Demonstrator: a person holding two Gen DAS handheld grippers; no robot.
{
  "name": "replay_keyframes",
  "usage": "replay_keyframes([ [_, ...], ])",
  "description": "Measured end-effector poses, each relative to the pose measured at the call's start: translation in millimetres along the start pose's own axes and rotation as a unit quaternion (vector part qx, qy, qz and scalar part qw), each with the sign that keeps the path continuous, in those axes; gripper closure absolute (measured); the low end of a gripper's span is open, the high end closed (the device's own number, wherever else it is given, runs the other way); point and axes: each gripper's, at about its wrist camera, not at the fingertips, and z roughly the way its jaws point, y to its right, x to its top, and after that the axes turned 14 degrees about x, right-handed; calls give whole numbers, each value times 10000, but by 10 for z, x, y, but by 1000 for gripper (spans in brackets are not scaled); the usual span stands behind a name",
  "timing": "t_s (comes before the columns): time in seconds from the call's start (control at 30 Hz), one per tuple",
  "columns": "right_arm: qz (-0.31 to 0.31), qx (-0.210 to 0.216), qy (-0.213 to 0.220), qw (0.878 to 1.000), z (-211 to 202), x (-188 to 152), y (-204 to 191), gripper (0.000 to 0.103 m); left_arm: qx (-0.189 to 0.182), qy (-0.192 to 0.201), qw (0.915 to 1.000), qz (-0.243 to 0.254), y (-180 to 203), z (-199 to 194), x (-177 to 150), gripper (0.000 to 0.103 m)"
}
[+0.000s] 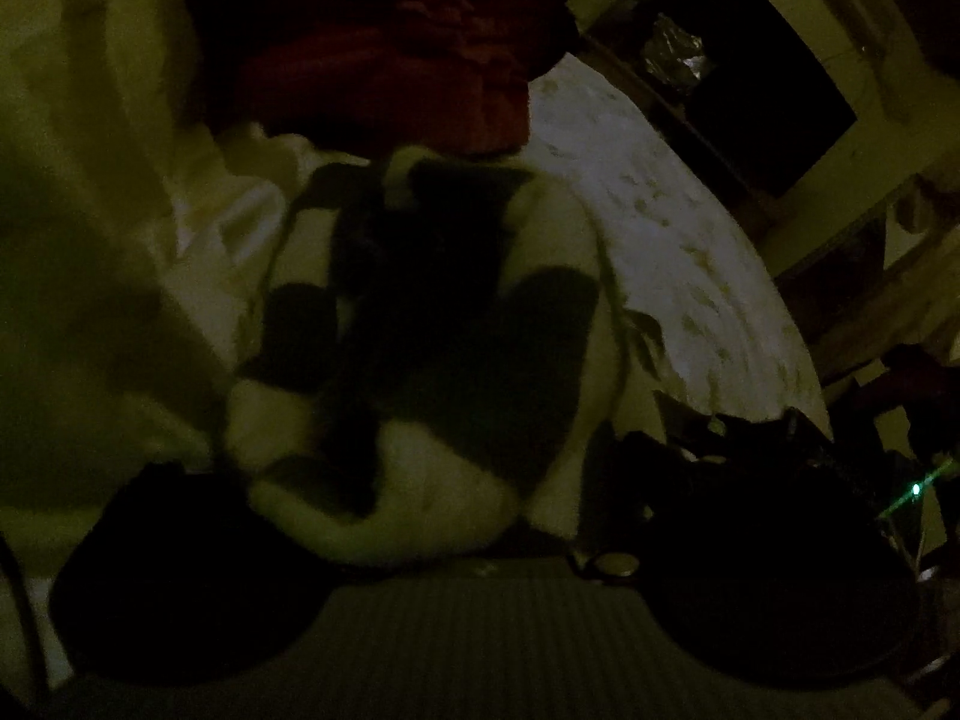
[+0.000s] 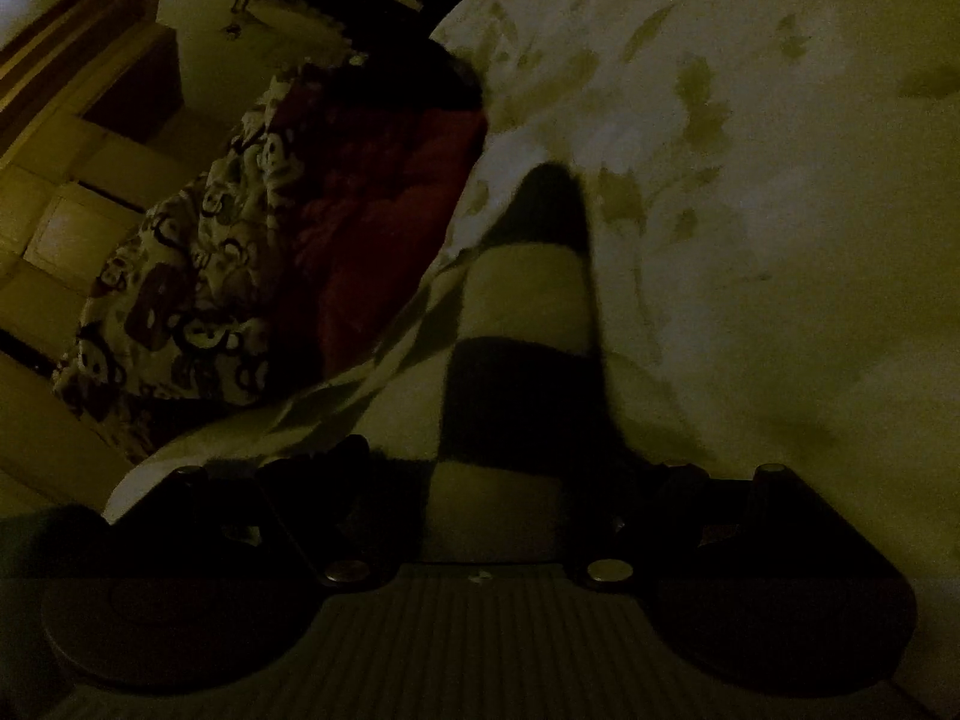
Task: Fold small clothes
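Dim light here, and the checked cloth (image 1: 420, 348) bunches up right against the left hand-held gripper (image 1: 480, 516), on the leaf-print bedsheet (image 1: 678, 252) with a red garment (image 1: 384, 72) beyond it; the fingers are lost in shadow, so I cannot tell whether they pinch it. Over to the right hand-held gripper (image 2: 480, 504): the same cloth (image 2: 522, 312) runs between its parted fingers, grip unclear. Best now, I reckon, to draw the cloth flat and match edges before creasing
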Motion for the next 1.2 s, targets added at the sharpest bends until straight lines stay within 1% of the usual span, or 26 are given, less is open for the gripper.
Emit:
replay_keyframes([
  [0.07,-4,48,30,10000,88,-1,34,0,5,46,10000,-44,-9,27,10,23],
  [0.13,-14,141,59,9999,165,-9,61,0,3,82,9999,-62,-17,49,6,30],
  [0.17,-37,135,64,9999,208,-22,75,0,20,102,9999,-57,-6,60,-3,35],
  [0.23,-60,142,101,9998,260,-45,102,0,46,139,9999,-21,-9,57,-28,42],
  [0.27,-80,156,148,9997,262,-70,117,4,42,150,9999,-14,-23,47,-47,45],
  [0.33,-158,161,235,9995,234,-110,118,22,53,206,9998,46,-12,26,-78,49],
  [0.37,-216,168,279,9992,211,-138,103,25,62,247,9996,101,8,13,-96,51],
  [0.43,-369,128,424,9983,159,-205,36,30,62,342,9991,237,52,-47,-128,53],
  [0.53,-630,85,586,9963,66,-278,-117,34,56,466,9982,374,113,-195,-134,56],
  [0.63,-998,60,662,9928,-35,-314,-344,36,-64,559,9976,412,153,-384,-111,57],
  [0.73,-1386,104,687,9879,-207,-342,-613,36,-205,748,9951,613,258,-651,-102,57],
  [0.83,-1669,128,804,9826,-463,-357,-883,36,-382,953,9906,906,459,-940,-98,58],
  [0.97,-1919,185,1022,9759,-873,-343,-1211,36,-607,1303,9801,1371,791,-1395,-118,58],
  [1.07,-1973,224,1194,9728,-1178,-319,-1406,36,-814,1455,9741,1527,993,-1688,-161,58],
  [1.13,-2041,247,1284,9702,-1313,-317,-1525,36,-853,1609,9696,1632,1098,-1879,-197,58],
  [1.2,-2296,267,1275,9645,-1390,-321,-1729,36,-864,1762,9665,1655,1118,-2120,-202,58],
])
